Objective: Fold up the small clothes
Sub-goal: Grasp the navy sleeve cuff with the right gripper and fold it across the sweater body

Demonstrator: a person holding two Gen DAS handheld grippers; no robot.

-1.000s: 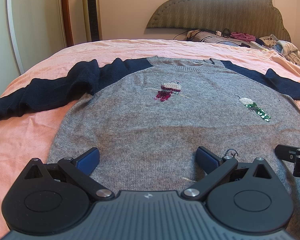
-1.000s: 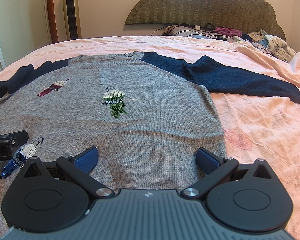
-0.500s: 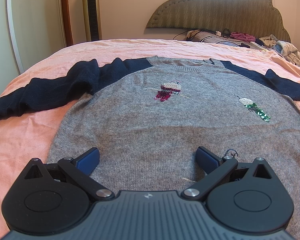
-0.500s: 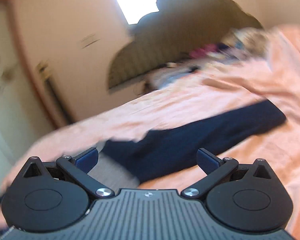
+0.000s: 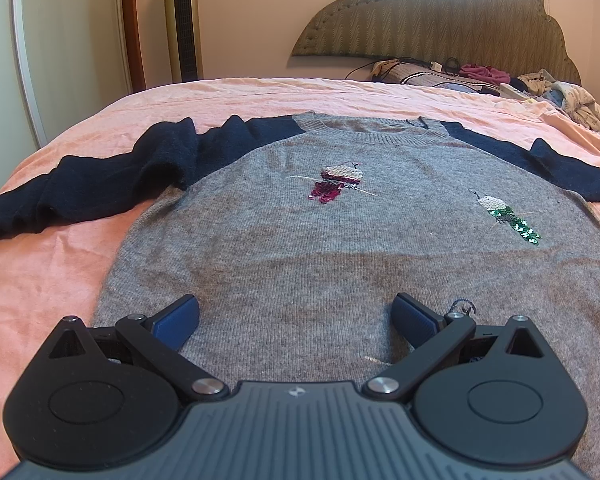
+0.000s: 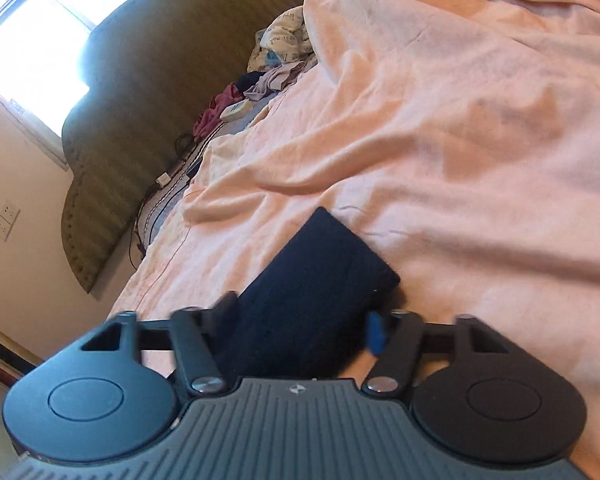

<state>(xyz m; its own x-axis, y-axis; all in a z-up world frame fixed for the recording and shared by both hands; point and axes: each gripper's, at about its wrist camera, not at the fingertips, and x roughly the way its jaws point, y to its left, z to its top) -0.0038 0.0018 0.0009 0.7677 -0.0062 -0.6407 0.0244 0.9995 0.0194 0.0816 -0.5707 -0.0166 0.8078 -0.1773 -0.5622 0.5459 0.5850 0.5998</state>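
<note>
We've barely started: sweater (image 5: 340,248) lies flat, left gripper (image 5: 296,316) spread wide over its near hem, right gripper (image 6: 300,320) straddling the navy sleeve (image 6: 320,280) — whether clamped, we cannot tell.

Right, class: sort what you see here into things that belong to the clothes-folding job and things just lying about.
Belongs to the job:
- grey sweater
- its navy sleeve, lying between the right gripper fingers
- left gripper, open over the hem
- pink bedsheet, the folding surface

Just lying about:
- clothes heap by the headboard
- tower fan
- cables
</note>
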